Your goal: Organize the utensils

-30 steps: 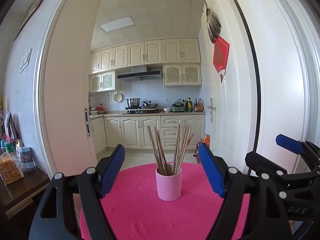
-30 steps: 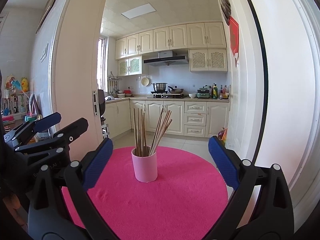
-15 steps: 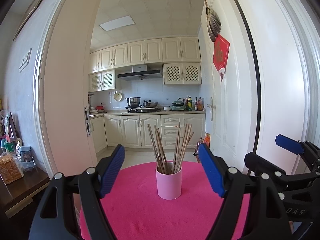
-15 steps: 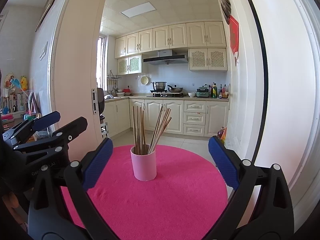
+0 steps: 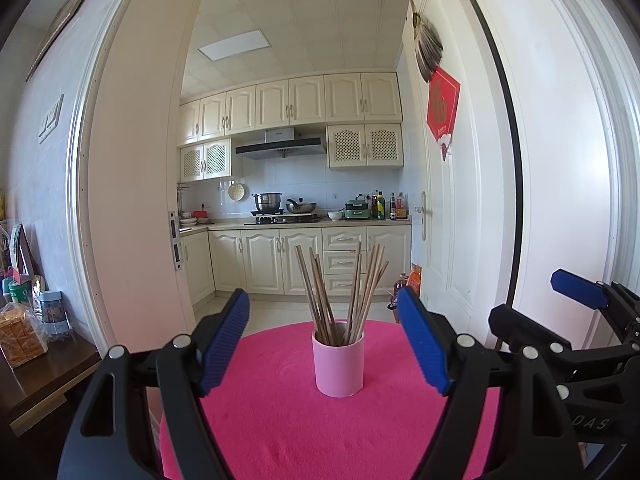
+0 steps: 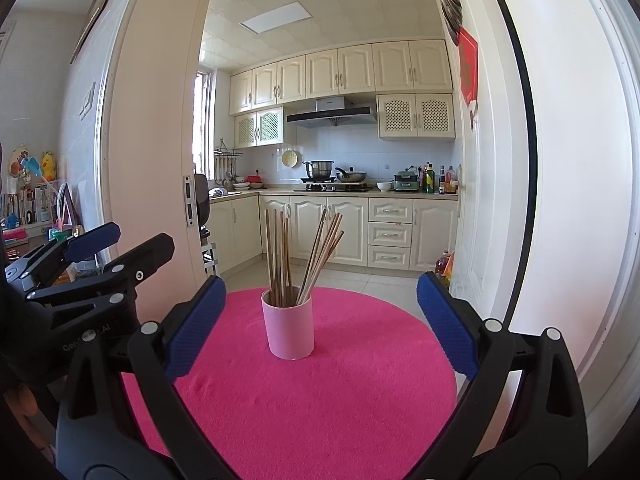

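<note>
A pink cup [image 5: 338, 364] stands upright on a round pink table [image 5: 280, 432], with several wooden chopsticks [image 5: 340, 288] standing in it. The cup also shows in the right wrist view [image 6: 289, 328], with its chopsticks [image 6: 298, 256] fanned out. My left gripper [image 5: 324, 344] is open and empty, held short of the cup, which shows between its blue pads. My right gripper [image 6: 320, 324] is open and empty, also short of the cup. Each gripper shows at the side of the other's view.
The table's pink cover [image 6: 320, 400] ends at a round edge. A dark wooden side table [image 5: 36, 376] with a bread bag and jars stands at the left. A white door [image 5: 460, 208] is at the right. A kitchen lies behind.
Both views have drifted slightly, and the cup sits a little lower in the left wrist view. Both grippers stay open and empty.
</note>
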The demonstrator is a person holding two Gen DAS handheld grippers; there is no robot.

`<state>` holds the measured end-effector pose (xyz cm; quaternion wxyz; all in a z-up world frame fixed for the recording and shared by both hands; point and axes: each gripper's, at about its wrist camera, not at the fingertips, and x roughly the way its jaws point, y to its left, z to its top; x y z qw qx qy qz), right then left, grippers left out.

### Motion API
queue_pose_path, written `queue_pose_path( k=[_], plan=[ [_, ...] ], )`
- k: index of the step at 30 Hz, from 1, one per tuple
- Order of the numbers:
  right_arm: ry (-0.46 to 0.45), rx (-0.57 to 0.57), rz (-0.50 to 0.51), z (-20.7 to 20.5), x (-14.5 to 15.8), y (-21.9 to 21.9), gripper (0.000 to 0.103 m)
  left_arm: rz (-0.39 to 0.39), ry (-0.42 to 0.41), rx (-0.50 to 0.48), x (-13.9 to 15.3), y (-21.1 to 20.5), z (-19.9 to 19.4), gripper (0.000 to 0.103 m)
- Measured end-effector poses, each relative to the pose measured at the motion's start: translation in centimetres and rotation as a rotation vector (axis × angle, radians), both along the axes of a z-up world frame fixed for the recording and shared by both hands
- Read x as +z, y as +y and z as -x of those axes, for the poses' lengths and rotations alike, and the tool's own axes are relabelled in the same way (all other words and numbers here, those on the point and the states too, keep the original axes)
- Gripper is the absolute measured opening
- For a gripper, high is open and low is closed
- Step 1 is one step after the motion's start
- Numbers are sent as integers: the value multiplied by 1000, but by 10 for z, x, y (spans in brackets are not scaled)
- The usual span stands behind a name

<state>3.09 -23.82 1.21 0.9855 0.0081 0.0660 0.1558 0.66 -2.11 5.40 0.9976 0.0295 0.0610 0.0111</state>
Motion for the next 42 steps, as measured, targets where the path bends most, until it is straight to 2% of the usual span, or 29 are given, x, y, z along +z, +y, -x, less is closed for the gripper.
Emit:
queue_pose_path(
  k=[42],
  plan=[
    [4, 1, 0, -1, -3, 1, 94, -8, 4, 7, -3, 4, -1, 75]
  ],
)
